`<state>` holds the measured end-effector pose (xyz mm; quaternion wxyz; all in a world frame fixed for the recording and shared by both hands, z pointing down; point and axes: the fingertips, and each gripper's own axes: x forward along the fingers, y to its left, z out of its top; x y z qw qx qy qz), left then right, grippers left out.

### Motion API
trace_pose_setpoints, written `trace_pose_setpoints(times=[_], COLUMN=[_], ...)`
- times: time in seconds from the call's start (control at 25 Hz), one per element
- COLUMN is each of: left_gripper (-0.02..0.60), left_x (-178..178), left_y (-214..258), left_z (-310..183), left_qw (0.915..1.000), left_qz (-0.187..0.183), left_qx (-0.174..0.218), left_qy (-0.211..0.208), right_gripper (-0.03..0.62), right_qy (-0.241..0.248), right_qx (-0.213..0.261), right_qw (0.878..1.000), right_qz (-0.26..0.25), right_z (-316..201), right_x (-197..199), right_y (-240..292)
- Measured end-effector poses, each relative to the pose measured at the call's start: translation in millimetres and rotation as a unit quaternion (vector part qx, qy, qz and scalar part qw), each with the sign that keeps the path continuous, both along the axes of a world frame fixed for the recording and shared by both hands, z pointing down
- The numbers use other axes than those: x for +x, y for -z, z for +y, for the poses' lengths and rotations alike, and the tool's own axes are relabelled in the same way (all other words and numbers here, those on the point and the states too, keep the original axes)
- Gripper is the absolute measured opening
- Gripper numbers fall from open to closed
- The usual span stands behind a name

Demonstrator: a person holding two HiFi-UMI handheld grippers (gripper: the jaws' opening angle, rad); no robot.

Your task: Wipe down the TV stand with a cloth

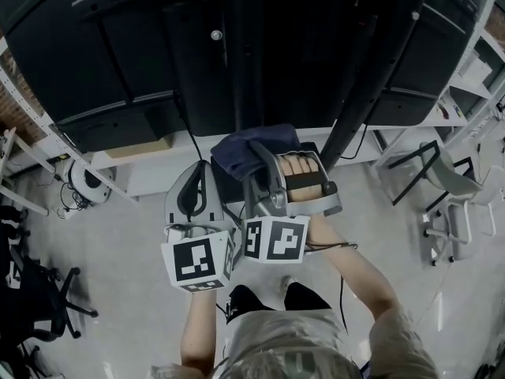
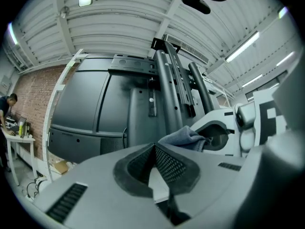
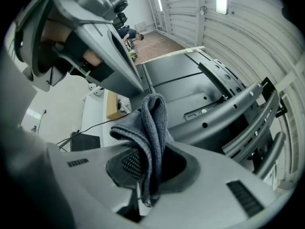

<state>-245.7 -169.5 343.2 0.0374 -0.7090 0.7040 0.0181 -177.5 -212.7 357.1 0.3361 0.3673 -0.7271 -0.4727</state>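
The black TV stand (image 1: 276,54) rises in front of me, with its mounting rails (image 3: 228,113) and upright column (image 2: 167,99). A grey-blue cloth (image 1: 252,150) is bunched near the stand's foot. My right gripper (image 1: 258,155) is shut on the cloth (image 3: 148,128), which folds upward out of the jaws (image 3: 147,168). My left gripper (image 1: 197,172) sits just left of it, and its pads (image 2: 167,163) are pressed together with nothing between them. From the left gripper view the cloth (image 2: 183,137) shows at the tip of the right gripper (image 2: 228,132).
A white base shelf (image 1: 150,176) runs under the stand, with a cardboard box (image 1: 138,148) on it and cables trailing down. White racks (image 1: 465,85) and a grey chair (image 1: 454,188) stand at the right. A black office chair (image 1: 39,306) is at the left.
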Motion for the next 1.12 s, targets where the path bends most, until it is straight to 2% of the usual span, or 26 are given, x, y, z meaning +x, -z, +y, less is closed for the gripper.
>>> trace_pose_setpoints(times=[0.16,0.48,0.76,1.12], left_gripper=[0.014,0.014,0.014,0.014], left_x=[-3.2,-11.4,-11.8,-19.6], left_y=[-37.9,-84.2,-141.2,-192.7], left_z=[2.9,6.5,3.8,-1.1], left_qw=[0.9994,0.9966,0.9939,0.9908], left_qz=[0.013,0.022,0.029,0.031], left_qx=[-0.023,-0.048,-0.069,-0.087], left_qy=[0.021,0.063,0.081,0.099], right_gripper=[0.057,0.057,0.057,0.057], right_qy=[0.016,0.041,0.057,0.067], right_qx=[-0.022,-0.058,-0.08,-0.133], right_qw=[1.0,0.997,0.995,0.989], right_qz=[-0.009,-0.012,-0.002,0.018], right_z=[4.6,9.1,10.5,11.0], right_x=[1.0,3.4,4.9,5.4], right_y=[-31.7,-88.0,-152.5,-242.1])
